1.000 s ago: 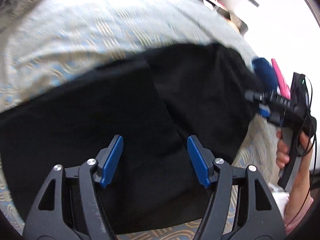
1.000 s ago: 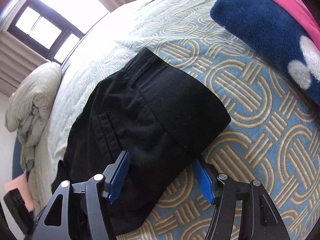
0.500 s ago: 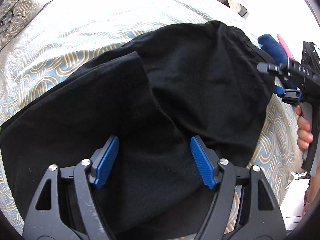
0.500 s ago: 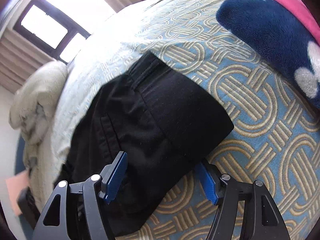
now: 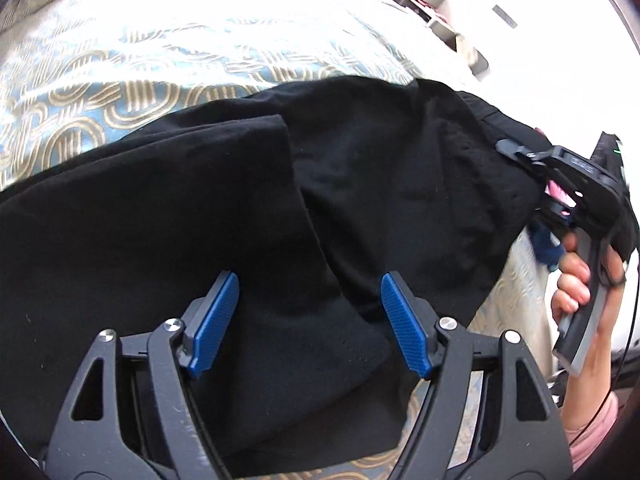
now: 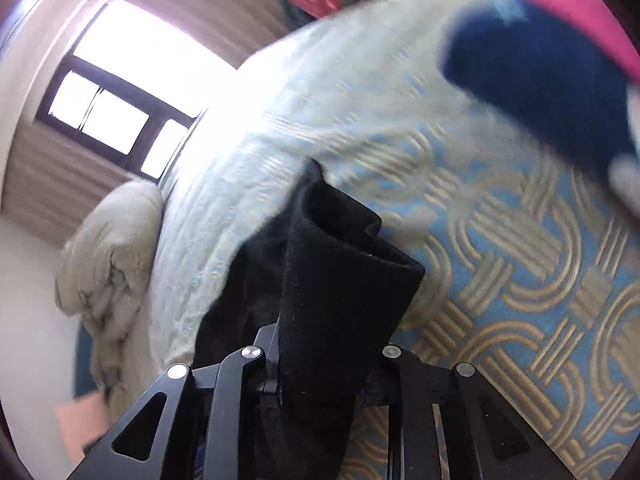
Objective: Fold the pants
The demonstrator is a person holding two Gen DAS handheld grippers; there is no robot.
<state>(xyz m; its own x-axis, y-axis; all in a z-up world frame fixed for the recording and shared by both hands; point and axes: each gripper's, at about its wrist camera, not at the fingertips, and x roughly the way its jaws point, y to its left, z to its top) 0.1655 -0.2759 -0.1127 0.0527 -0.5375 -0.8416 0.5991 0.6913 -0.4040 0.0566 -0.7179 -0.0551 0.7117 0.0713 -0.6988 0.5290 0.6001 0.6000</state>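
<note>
Bunching black pants (image 6: 344,280) rise pinched inside right tool (image 6: 320,390).

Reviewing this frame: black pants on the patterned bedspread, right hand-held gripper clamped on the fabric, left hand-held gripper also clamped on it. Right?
Not quite. The left hand-held gripper is open, its blue pads apart above the black pants, as the left wrist view shows. The right hand-held gripper is shut on the fabric, and the pants do lie on the patterned bedspread.
</note>
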